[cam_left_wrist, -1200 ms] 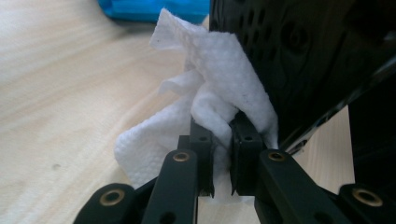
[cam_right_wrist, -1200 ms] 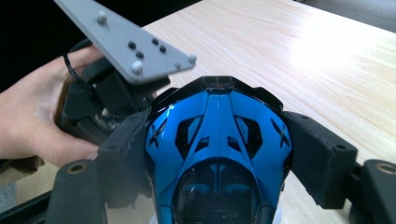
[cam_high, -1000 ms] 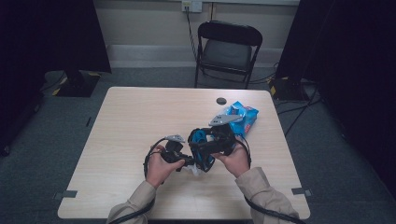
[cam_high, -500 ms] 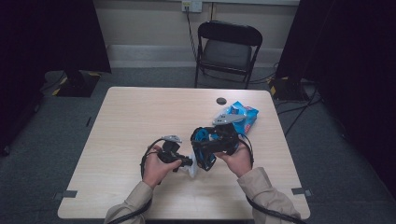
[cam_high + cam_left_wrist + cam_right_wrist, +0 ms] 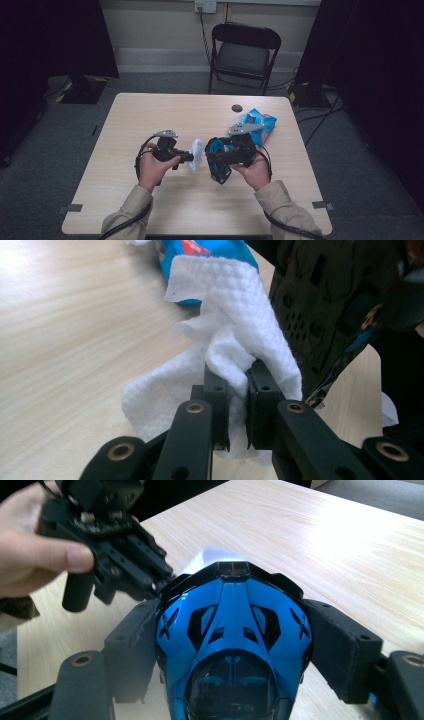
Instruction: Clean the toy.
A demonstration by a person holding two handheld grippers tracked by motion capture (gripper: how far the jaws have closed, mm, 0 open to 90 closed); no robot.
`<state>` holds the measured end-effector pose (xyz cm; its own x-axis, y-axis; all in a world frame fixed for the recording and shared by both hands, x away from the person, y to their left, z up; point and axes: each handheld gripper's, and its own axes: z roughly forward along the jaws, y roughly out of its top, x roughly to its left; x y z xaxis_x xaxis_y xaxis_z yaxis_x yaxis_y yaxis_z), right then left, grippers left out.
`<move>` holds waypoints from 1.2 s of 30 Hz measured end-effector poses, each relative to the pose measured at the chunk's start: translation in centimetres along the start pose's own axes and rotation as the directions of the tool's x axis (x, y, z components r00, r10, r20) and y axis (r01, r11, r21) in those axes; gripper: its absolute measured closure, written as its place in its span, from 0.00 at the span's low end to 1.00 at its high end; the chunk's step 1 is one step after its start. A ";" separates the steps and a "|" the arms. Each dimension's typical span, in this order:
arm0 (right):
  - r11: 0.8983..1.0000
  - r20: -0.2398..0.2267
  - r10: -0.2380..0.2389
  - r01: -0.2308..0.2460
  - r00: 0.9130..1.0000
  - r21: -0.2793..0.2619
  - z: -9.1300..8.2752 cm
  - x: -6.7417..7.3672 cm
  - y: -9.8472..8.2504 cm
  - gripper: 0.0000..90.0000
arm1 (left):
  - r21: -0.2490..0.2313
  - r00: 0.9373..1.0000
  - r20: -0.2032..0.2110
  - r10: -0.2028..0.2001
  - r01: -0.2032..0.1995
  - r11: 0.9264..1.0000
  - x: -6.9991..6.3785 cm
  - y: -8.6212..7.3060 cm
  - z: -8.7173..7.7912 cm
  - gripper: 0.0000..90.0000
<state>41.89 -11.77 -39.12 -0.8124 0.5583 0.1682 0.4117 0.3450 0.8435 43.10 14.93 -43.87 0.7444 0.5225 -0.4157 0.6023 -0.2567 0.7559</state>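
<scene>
My left gripper [image 5: 239, 390] is shut on a crumpled white wipe [image 5: 240, 325], held above the table. In the high view the left gripper [image 5: 192, 157] points right, and the wipe [image 5: 198, 152] hangs just beside a glossy blue and black helmet-shaped object [image 5: 218, 160]. My right gripper [image 5: 232, 645] holds that object [image 5: 230, 620] by its two sides, pads pressed on it. A bit of the wipe [image 5: 205, 557] peeks over the object's far end, with the left gripper [image 5: 115, 555] behind it. Whether the wipe touches the object I cannot tell.
A blue wipe packet [image 5: 257, 125] lies on the wooden table [image 5: 150, 115] behind the right hand. A small black round thing [image 5: 236, 108] sits near the far edge. A black folding chair [image 5: 243, 55] stands beyond the table.
The left gripper has lifted with the wipe, which now sits higher beside the blue object. The right hand and the object have stayed put.
</scene>
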 end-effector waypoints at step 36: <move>1.000 -0.048 -0.022 0.022 0.999 0.011 1.1 1.4 0.2 0.29 | -0.019 0.997 0.031 0.067 -0.066 0.998 -1.6 2.9 1.3 0.91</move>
<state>41.28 -10.09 -39.28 -0.8400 0.5140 0.1740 0.3982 0.3660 0.8411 44.02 12.32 -41.69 0.7916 0.4786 -0.3799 0.5460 -0.2749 0.7914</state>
